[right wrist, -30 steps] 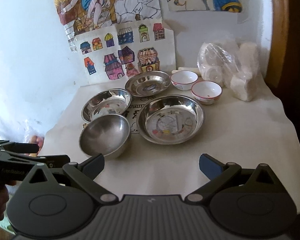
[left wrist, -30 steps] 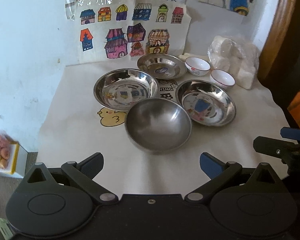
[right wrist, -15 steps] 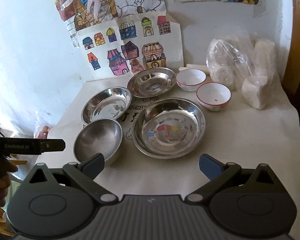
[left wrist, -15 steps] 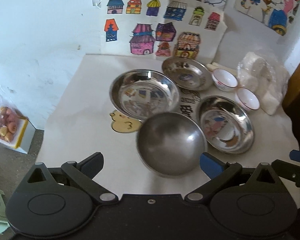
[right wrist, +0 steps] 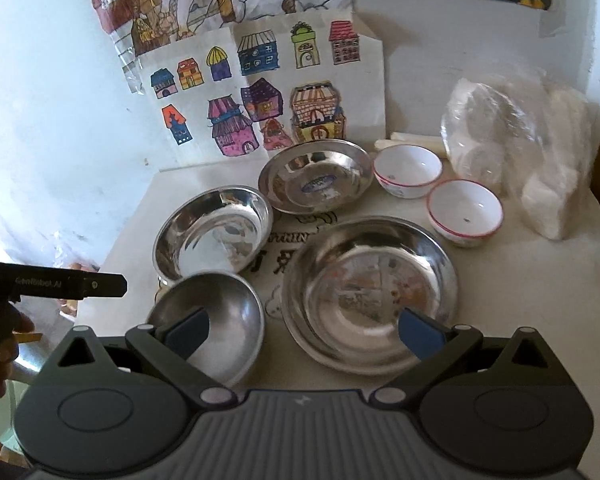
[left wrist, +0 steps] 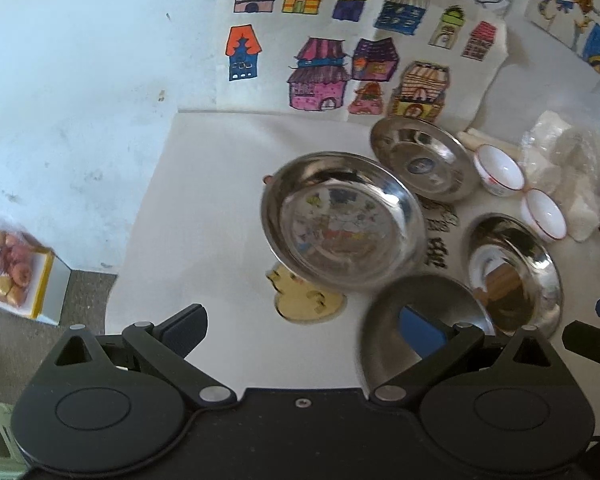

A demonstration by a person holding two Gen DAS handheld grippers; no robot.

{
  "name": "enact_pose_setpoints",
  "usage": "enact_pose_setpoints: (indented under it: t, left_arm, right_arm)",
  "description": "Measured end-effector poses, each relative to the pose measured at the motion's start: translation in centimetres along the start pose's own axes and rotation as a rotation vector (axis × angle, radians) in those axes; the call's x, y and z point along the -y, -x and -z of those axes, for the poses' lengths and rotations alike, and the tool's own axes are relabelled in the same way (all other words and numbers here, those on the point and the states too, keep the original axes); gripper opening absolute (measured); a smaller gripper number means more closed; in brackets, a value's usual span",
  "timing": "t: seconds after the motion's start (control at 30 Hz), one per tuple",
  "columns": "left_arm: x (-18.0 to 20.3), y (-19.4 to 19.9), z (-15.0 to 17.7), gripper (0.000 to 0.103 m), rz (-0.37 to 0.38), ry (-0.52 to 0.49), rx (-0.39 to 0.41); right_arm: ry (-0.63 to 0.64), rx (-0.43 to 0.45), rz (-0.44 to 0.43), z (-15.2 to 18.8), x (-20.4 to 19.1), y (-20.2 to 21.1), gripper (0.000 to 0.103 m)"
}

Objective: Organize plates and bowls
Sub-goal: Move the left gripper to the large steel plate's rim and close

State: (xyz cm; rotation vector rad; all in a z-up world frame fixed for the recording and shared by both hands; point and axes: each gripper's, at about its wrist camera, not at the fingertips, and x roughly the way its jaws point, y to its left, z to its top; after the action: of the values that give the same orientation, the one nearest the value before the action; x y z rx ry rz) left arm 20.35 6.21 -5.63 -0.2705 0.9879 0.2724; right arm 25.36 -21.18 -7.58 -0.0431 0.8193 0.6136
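Left wrist view — left tongs (left wrist: 302,330) spread, swung left; right tongs (right wrist: 302,332) spread, closer to steel bowl (right wrist: 220,320).

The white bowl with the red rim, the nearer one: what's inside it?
The nearer red-rimmed white bowl holds only a tiny dark speck; what lies beneath the bowl is hidden.

On the table (right wrist: 500,320), the deep bowl (right wrist: 220,320) sits at the front edge, three steel plates (right wrist: 370,292) behind it, and two small bowls (right wrist: 464,210) toward the back right corner.
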Motion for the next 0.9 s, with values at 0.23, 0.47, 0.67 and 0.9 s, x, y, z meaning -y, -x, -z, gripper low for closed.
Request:
enact_pose_setpoints:
  t: [0.23,0.47,0.67,0.9]
  left_arm:
    - [-2.9,-4.1,-3.5,0.102,0.012,-0.023,-0.029]
    - [-3.9,-8.0,-5.7,0.102,0.028,-0.039,-0.065]
    - [-3.8,-10.3,-6.6,0.102,0.053,-0.056,-0.094]
    - [-3.4,-11.8,-7.1,0.098,0.069,-0.051,-0.115]
  right_arm:
    - [0.011,-0.015,-0.004,-2.9,-2.5,-4.3,0.103]
    - [0.059,-0.060,-0.025,-5.3,-4.1,-8.8,0.103]
    - [0.048,-0.127,-0.026,-6.3,-4.4,-12.3,0.103]
    - [0.020,-0.190,-0.023,-7.2,-4.4,-15.4,0.098]
